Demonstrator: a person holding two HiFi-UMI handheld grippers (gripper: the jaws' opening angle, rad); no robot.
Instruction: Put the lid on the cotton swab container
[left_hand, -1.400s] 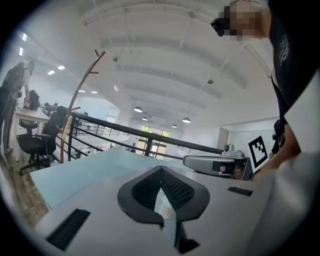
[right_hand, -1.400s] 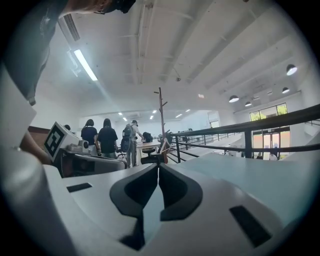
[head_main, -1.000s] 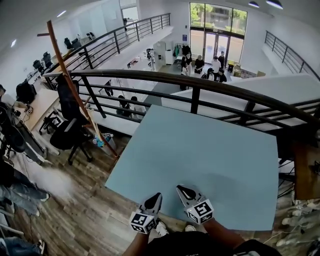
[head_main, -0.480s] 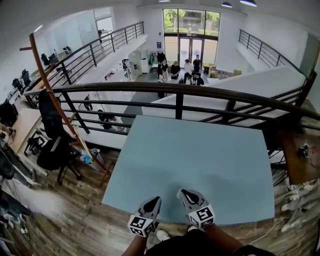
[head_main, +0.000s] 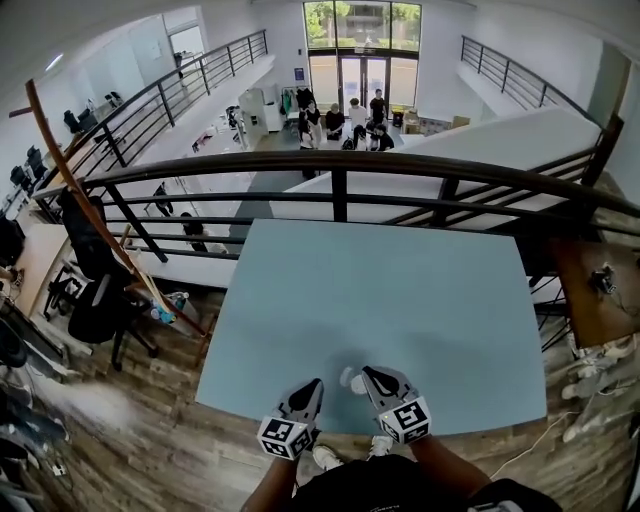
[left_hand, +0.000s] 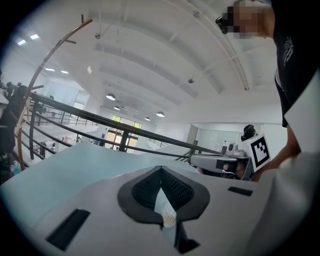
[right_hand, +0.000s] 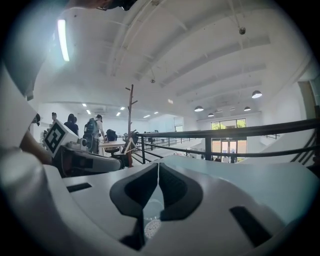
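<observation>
Cotton swab container upright, axis vertical

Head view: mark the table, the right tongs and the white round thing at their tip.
table (head_main: 430, 300), head view, bare blue top.
right tongs (head_main: 362, 376), head view, between the tips.
white round thing (head_main: 347, 379), head view, its middle.

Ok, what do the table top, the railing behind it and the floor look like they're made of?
Table top: pale blue-grey, matte and seamless, likely laminate or painted board.
Railing: dark, smooth bars, probably painted metal.
Floor: brown planks with visible grain, either wood or wood-look laminate.
</observation>
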